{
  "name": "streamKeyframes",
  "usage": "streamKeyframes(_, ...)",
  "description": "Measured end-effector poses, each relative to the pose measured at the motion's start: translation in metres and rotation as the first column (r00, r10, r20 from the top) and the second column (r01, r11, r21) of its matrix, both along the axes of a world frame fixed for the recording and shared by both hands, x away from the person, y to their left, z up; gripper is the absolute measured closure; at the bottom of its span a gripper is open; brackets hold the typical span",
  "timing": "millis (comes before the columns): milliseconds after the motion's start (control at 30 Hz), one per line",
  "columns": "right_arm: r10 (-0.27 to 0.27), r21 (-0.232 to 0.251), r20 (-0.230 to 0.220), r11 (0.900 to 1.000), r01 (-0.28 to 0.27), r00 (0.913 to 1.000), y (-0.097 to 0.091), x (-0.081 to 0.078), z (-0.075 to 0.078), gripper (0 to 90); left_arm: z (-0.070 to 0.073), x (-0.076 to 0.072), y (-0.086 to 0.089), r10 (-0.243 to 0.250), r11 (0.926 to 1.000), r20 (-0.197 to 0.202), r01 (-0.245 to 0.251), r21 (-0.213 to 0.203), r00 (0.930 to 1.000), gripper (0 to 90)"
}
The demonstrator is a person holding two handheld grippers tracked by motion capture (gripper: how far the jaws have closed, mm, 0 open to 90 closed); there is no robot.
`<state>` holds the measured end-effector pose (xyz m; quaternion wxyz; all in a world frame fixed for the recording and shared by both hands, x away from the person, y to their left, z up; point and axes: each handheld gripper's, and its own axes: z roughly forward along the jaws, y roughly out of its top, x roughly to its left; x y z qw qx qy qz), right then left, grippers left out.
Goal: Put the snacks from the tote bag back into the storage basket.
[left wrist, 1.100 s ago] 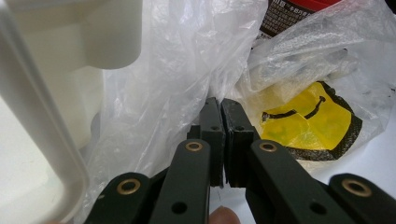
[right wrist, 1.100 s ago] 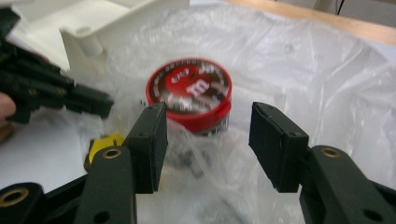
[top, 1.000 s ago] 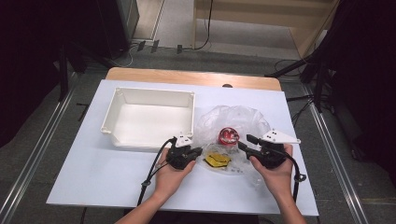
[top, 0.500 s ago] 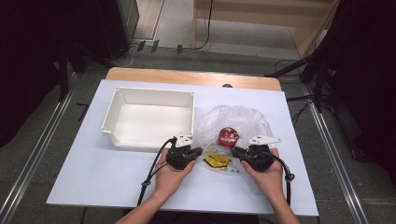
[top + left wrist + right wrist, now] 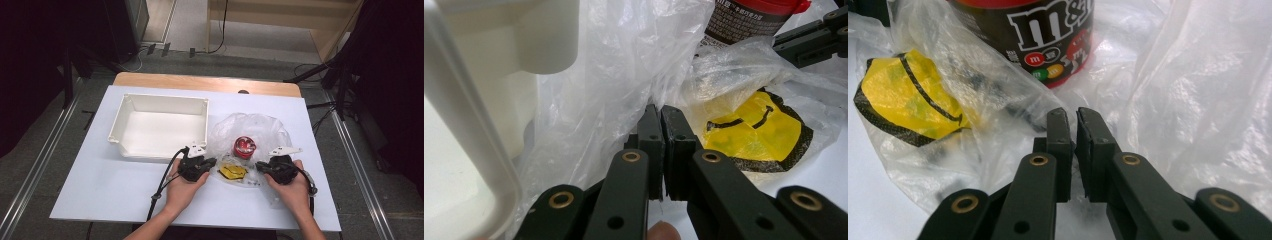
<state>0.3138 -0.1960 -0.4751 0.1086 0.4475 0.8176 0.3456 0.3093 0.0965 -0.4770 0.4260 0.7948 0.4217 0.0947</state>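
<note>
A crumpled clear plastic bag [image 5: 260, 125] lies on the white table right of the tray. Inside it stand a dark M&M's can with a red lid [image 5: 244, 146] and a yellow smiley-face packet [image 5: 233, 171]. My left gripper [image 5: 214, 161] is at the bag's left edge, jaws pressed together on the film [image 5: 614, 75]. My right gripper [image 5: 258, 165] is at the bag's lower right edge. Its jaws have just been closing and stand almost together [image 5: 1070, 116], with a thin fold of the bag [image 5: 1198, 100] at their tips. The can [image 5: 1058, 35] and packet [image 5: 903, 95] lie just beyond them.
An empty white plastic tray [image 5: 125, 120] sits to the left, its corner [image 5: 524, 40] close beside my left gripper. The table's near edge runs just below both hands. A wooden strip borders the far edge, with dark stands and cables on the floor around.
The right hand has come down and slightly inward to the bag's edge, and its jaws have narrowed. The left hand and the bag's contents have stayed put.
</note>
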Motion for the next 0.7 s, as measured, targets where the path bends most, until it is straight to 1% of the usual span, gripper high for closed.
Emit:
streamKeyframes(67, -0.006, 0.004, -0.007, 1.0000, 0.007, 1.0000, -0.003, 0.000, 0.001, 77.8, 0.000, 0.000, 0.000, 0.000, 1.0000, 0.000, 0.000, -0.001, 1.0000, 88.8)
streamKeyframes(100, -0.006, 0.007, -0.003, 1.0000, 0.006, 1.0000, -0.005, -0.001, 0.002, 76.1, 0.000, 0.000, 0.000, 0.000, 1.0000, 0.000, 0.000, -0.001, 1.0000, 88.7)
streamKeyframes(167, 0.003, 0.039, 0.022, 0.9992, -0.003, 0.9998, -0.009, -0.003, 0.007, 71.6, 0.000, 0.000, 0.000, 0.000, 1.0000, 0.000, 0.000, 0.000, 1.0000, 88.6)
streamKeyframes(200, 0.000, 0.060, 0.041, 0.9982, -0.003, 0.9992, -0.011, -0.004, 0.011, 68.3, 0.000, 0.000, 0.000, 0.000, 1.0000, -0.001, 0.000, 0.001, 1.0000, 88.6)
streamKeyframes(333, -0.038, 0.121, 0.105, 0.9923, 0.025, 0.9937, -0.014, -0.006, 0.029, 54.0, 0.000, 0.000, 0.000, -0.001, 1.0000, 0.000, 0.001, 0.001, 1.0000, 88.3)
streamKeyframes(367, -0.045, 0.136, 0.117, 0.9903, 0.029, 0.9921, -0.014, -0.006, 0.032, 50.5, 0.000, 0.000, 0.000, -0.001, 1.0000, 0.001, 0.001, 0.001, 1.0000, 88.2)
streamKeyframes(433, -0.056, 0.157, 0.123, 0.9869, 0.036, 0.9908, -0.012, -0.004, 0.037, 43.1, 0.000, 0.000, -0.001, -0.001, 1.0000, 0.003, 0.001, 0.001, 1.0000, 88.0)
streamKeyframes(467, -0.060, 0.162, 0.124, 0.9861, 0.039, 0.9905, -0.010, -0.003, 0.039, 38.1, 0.000, 0.000, 0.000, -0.002, 1.0000, 0.003, 0.002, 0.001, 1.0000, 87.9)
streamKeyframes(600, -0.063, 0.117, 0.134, 0.9920, 0.047, 0.9890, 0.002, 0.001, 0.042, 24.5, 0.000, 0.000, 0.000, -0.002, 1.0000, 0.003, 0.002, 0.000, 1.0000, 87.7)
streamKeyframes(700, -0.054, 0.091, 0.139, 0.9950, 0.042, 0.9888, 0.012, 0.004, 0.044, 19.3, 0.000, 0.000, -0.001, -0.002, 1.0000, 0.003, 0.002, -0.001, 1.0000, 87.9)
